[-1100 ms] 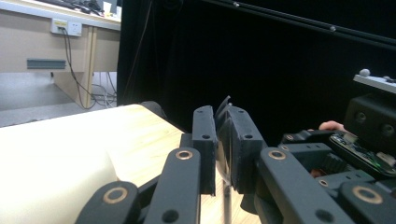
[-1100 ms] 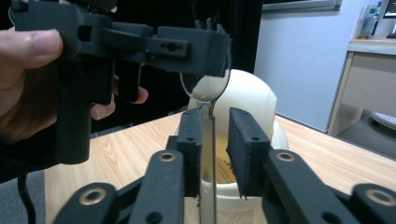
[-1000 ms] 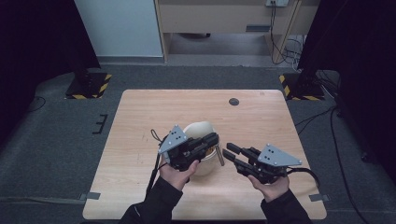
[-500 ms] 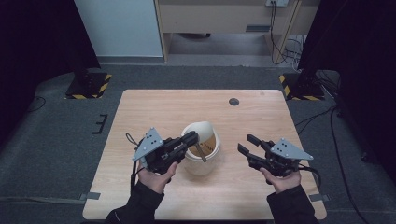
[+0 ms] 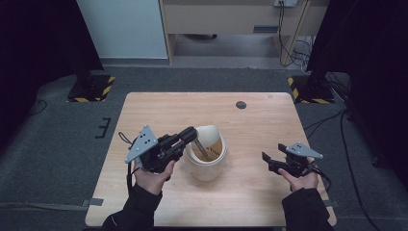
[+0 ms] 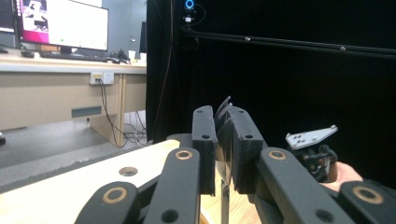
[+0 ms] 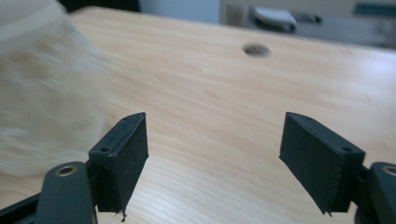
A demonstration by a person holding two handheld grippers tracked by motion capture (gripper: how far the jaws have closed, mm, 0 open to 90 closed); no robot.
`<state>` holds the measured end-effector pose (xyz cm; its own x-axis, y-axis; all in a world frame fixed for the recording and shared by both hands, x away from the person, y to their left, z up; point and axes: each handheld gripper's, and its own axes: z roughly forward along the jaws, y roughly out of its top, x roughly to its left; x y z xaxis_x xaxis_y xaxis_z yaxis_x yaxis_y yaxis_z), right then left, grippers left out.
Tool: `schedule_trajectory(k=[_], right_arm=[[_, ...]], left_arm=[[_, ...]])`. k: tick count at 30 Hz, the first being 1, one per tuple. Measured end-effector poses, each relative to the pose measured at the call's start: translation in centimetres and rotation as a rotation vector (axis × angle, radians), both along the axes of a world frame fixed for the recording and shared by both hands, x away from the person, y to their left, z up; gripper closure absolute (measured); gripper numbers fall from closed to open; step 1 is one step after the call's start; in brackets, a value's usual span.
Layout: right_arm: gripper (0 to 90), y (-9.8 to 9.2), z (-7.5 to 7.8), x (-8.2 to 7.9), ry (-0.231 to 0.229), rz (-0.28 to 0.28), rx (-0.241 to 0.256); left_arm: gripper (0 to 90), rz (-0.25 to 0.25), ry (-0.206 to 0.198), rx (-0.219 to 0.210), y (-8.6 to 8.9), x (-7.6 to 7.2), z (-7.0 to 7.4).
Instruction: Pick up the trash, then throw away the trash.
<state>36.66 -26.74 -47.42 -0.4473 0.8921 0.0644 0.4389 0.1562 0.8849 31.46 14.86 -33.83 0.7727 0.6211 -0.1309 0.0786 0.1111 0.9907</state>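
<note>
A cream round container (image 5: 207, 166) stands mid-table, and it is a blurred pale shape (image 7: 42, 93) in the right gripper view. My left gripper (image 5: 191, 134) hangs over the container's left rim, shut on a thin dark utensil (image 5: 201, 150) whose shaft slants down into it. In the left gripper view the jaws (image 6: 223, 116) pinch that flat dark strip (image 6: 224, 105). My right gripper (image 5: 264, 161) is off to the right, low over the table, apart from the container. Its jaws (image 7: 215, 140) stand wide open with nothing between them.
The wooden table (image 5: 260, 125) has a round dark hole (image 5: 241, 105) near its far edge, also in the right gripper view (image 7: 256, 49). Yellow-black striped bases (image 5: 91, 86) (image 5: 308, 89) flank the table's far corners. A desk with a monitor (image 6: 60, 23) stands behind.
My right gripper has pulled away from the container to the right. My left gripper has shifted left and now holds the utensil over the rim.
</note>
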Motion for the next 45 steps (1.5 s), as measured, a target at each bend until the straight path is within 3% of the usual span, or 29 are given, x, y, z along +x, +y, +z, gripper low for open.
schedule_trajectory(k=[4, 8, 17, 24, 38, 41, 45], right_arm=[[21.4, -1.3, -1.3, 0.6, 0.066, -0.044, -0.032], [20.4, -1.9, -1.9, 0.9, 0.09, -0.066, -0.037], [19.0, -1.6, -2.2, 1.1, 0.099, -0.033, -0.061], [18.9, -1.4, -2.3, 1.2, 0.101, -0.012, -0.082], [18.9, -0.9, -2.5, 1.3, 0.107, 0.017, -0.101], [18.9, -0.9, -2.5, 1.3, 0.107, 0.018, -0.101], [18.9, -0.9, -2.5, 1.2, 0.109, 0.019, -0.101]], left_arm=[[82.0, 0.003, -0.017, -0.005, 0.2, 0.0, 0.3], [82.0, -0.002, -0.02, -0.001, 0.2, 0.1, 0.2], [82.0, -0.01, -0.028, 0.039, -0.6, 0.8, -1.0], [82.0, -0.015, -0.03, 0.094, -1.7, 1.5, -2.7], [81.7, -0.04, 0.028, 0.184, -3.3, 2.6, -5.8], [77.6, -0.041, 0.043, 0.192, -3.5, 2.8, -6.3], [68.5, -0.045, 0.05, 0.166, -3.4, 2.7, -6.2]])
